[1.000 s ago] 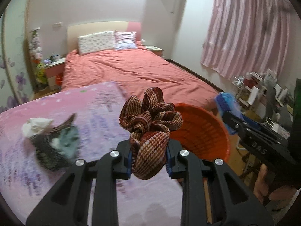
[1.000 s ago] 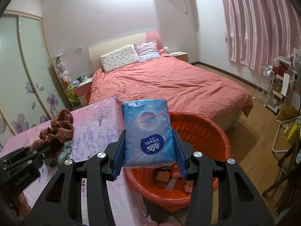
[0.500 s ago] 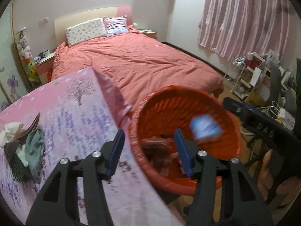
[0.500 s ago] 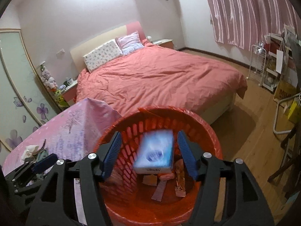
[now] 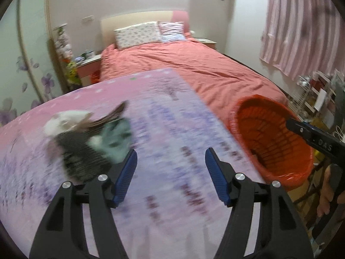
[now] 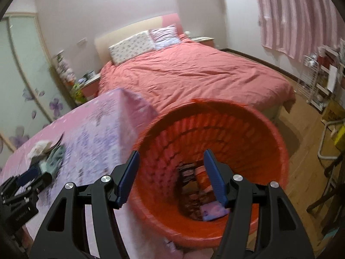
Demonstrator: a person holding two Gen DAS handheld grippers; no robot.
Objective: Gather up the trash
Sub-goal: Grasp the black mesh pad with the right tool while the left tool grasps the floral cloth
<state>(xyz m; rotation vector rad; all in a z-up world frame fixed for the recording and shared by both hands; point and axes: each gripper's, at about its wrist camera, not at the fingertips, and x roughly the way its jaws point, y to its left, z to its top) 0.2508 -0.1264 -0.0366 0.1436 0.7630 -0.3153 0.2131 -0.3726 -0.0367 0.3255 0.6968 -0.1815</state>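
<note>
Both loads have gone since a second ago: the striped cloth bundle from the left gripper (image 5: 170, 173) and the blue tissue pack from the right gripper (image 6: 170, 176) now lie in the orange basket (image 6: 267, 129), among dark and red scraps at its bottom (image 6: 194, 185). The left gripper's jaws are opening with nothing between them, over the pink tablecloth (image 5: 172, 129); the right gripper's stand apart and bare above the basket's mouth. The drop looks finished. What remains is the blurred heap of crumpled cloth and paper (image 5: 90, 138) on the tablecloth, just left of the left gripper. The next pickup probably calls for a short reach there and a firm close on soft, loose material.
</note>
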